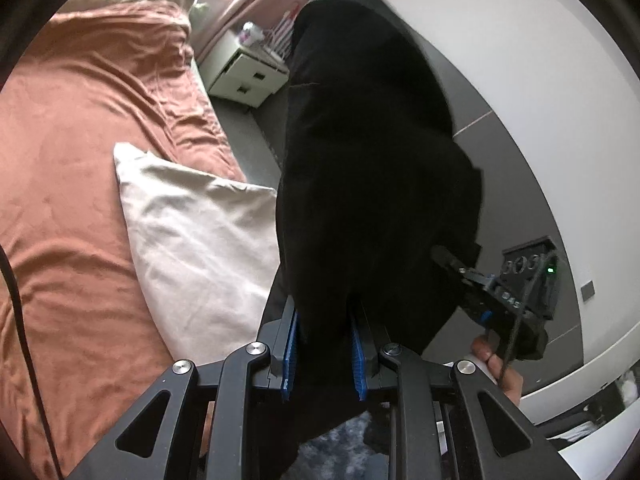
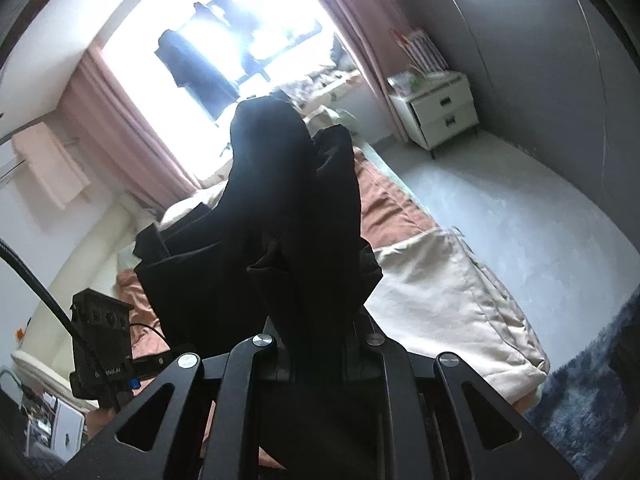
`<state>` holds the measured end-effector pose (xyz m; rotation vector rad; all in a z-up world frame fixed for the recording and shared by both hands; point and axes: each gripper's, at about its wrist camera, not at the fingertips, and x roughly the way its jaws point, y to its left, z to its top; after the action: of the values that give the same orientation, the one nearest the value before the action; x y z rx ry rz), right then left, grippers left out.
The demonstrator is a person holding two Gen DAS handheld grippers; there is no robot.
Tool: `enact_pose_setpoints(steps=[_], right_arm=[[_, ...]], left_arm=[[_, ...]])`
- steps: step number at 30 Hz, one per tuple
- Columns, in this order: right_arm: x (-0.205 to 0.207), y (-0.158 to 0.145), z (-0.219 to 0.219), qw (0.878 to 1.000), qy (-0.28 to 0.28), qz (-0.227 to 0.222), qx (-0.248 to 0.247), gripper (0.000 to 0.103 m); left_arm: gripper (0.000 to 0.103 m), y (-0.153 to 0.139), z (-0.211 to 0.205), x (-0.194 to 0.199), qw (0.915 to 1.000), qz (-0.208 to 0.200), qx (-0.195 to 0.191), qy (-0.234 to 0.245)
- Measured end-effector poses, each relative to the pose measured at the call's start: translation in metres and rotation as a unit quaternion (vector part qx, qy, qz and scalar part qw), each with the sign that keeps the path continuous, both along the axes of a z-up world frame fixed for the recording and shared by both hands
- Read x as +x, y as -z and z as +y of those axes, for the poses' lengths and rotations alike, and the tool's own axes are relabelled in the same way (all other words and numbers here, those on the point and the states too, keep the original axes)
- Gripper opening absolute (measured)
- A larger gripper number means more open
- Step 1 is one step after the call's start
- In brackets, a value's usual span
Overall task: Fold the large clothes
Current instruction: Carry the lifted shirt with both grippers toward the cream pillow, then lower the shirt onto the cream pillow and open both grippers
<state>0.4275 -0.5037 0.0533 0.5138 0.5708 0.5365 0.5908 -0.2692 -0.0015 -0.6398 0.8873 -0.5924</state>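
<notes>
A large black garment (image 1: 360,160) hangs in the air, held by both grippers. My left gripper (image 1: 324,320) is shut on its edge, the cloth pinched between the blue pads. My right gripper (image 2: 320,320) is shut on another part of the same black garment (image 2: 280,208), its fingertips hidden under the cloth. The right gripper also shows in the left wrist view (image 1: 500,300) at the garment's right side, with a hand on it. The left gripper shows in the right wrist view (image 2: 102,344) at lower left.
A bed with a rust-orange cover (image 1: 80,160) lies below, with a cream pillow (image 1: 200,240) near its edge. A white nightstand (image 2: 440,108) stands by the grey wall. Grey floor (image 2: 500,200) and a blue shaggy rug (image 2: 592,380) lie beside the bed. Pink curtains (image 2: 120,120) frame a bright window.
</notes>
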Motion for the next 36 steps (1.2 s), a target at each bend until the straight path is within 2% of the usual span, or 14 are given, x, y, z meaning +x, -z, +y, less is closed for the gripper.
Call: enact_pose_setpoints(steps=[7,15,19,21,22,23,24,26,32,36], right_arm=[[0.06,0.006,0.018,0.998,0.012,0.058,-0.009,0.011],[0.13,0.002,0.063,0.99,0.023,0.13,-0.053,0.011],[0.165,0.011,0.077,0.981,0.045,0.179,-0.066,0.019],[0.172,0.012,0.078,0.978,0.057,0.191,-0.053,0.029],[0.172,0.011,0.076,0.977,0.066,0.195,-0.046,0.033],[0.172,0.008,0.074,0.978,0.07,0.193,-0.041,0.043],[0.168,0.004,0.071,0.979,0.073,0.188,-0.037,0.048],[0.154,-0.007,0.066,0.98,0.078,0.177,-0.039,0.054],[0.076,-0.037,0.042,0.977,0.121,0.157,-0.076,0.055],[0.018,-0.036,0.029,0.974,0.153,0.151,-0.078,0.055]], left_arm=[[0.024,0.039,0.01,0.048,0.9994,0.034,0.002,0.002],[0.026,0.104,0.029,0.096,0.9941,0.107,0.015,-0.011],[0.032,0.132,0.034,0.11,0.99,0.139,0.018,-0.012],[0.047,0.138,0.037,0.112,0.9891,0.147,0.006,-0.006],[0.05,0.138,0.041,0.11,0.9896,0.144,0.002,-0.005],[0.06,0.136,0.043,0.109,0.9902,0.139,0.005,-0.008],[0.069,0.131,0.048,0.106,0.9913,0.129,0.021,-0.016],[0.077,0.122,0.054,0.102,0.9925,0.117,0.028,-0.024],[0.077,0.104,0.063,0.102,0.9945,0.094,0.045,-0.011],[0.075,0.102,0.046,0.108,0.9934,0.087,0.076,0.004]])
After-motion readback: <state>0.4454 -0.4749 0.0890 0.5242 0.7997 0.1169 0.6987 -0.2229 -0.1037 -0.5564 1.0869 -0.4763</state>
